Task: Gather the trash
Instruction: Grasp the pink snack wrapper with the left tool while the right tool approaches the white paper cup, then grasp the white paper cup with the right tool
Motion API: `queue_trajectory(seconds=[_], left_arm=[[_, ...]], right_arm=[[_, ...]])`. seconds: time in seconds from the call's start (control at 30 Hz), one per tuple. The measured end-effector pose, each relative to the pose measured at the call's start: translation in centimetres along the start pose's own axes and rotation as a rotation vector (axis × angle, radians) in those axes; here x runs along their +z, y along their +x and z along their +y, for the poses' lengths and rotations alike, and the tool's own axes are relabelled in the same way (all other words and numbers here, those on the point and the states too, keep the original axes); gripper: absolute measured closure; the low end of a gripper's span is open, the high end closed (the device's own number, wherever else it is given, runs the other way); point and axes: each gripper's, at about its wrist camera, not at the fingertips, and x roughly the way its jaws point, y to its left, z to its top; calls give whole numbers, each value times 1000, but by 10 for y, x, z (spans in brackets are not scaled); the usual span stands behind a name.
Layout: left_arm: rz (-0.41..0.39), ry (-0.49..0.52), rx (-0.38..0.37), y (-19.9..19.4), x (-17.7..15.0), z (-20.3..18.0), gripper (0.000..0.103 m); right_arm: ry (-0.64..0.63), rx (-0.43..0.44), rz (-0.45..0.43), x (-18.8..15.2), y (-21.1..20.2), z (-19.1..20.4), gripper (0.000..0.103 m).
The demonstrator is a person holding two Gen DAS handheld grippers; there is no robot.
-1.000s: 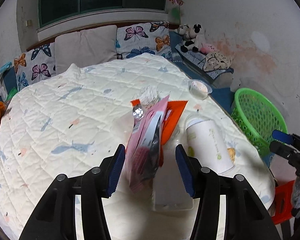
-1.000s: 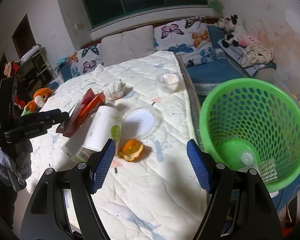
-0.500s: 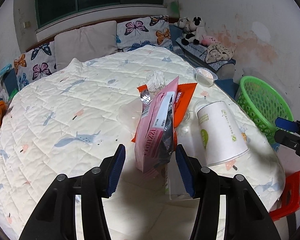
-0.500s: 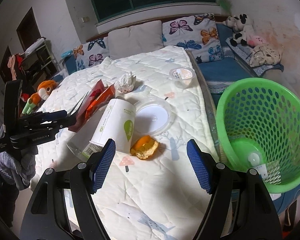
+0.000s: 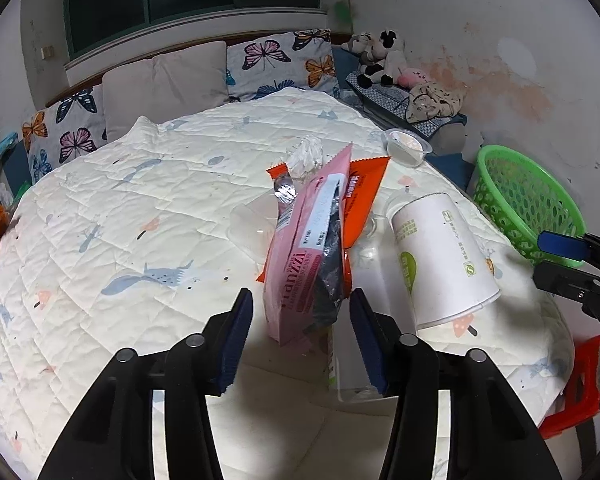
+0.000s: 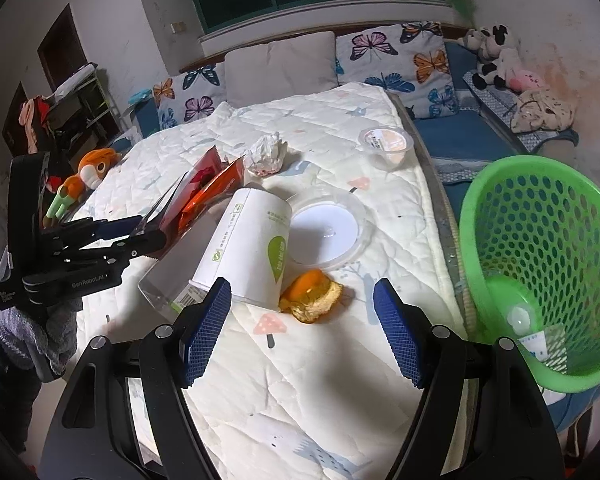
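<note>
Trash lies on the quilted bed [image 5: 100, 208]. A pink wrapper [image 5: 304, 256] and an orange wrapper [image 5: 362, 204] stand upright just beyond my open left gripper [image 5: 300, 320], which holds nothing. A white paper cup [image 6: 252, 252] lies on its side over a clear plastic box [image 6: 168, 280]. An orange peel [image 6: 310, 300] lies just beyond my open, empty right gripper [image 6: 302, 328]. A round clear lid [image 6: 328, 232], a crumpled tissue [image 6: 266, 154] and a small plastic cup [image 6: 386, 146] lie farther back. The green basket [image 6: 540, 264] stands at the bed's right edge.
Butterfly pillows [image 5: 280, 64] and a grey pillow [image 5: 164, 80] line the bed's head. Stuffed toys [image 5: 376, 56] sit on a bench by the right wall. A red stool [image 5: 572, 392] stands by the bed corner. An orange plush toy [image 6: 88, 172] lies at the left.
Both grippers have drawn back from the bed a little, so the trash sits farther ahead of the fingers. The left gripper stays open around the pink wrapper's near end.
</note>
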Motion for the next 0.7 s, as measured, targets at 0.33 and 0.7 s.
queue_trajectory(seconds=[0.33, 0.7], left_arm=[[-6, -9, -39, 0, -3, 5, 76], [-31, -39, -52, -10, -7, 16, 85]], right_arm=[[-13, 26, 26, 7, 13, 11, 29], [-10, 75, 71, 23, 35, 23, 29]])
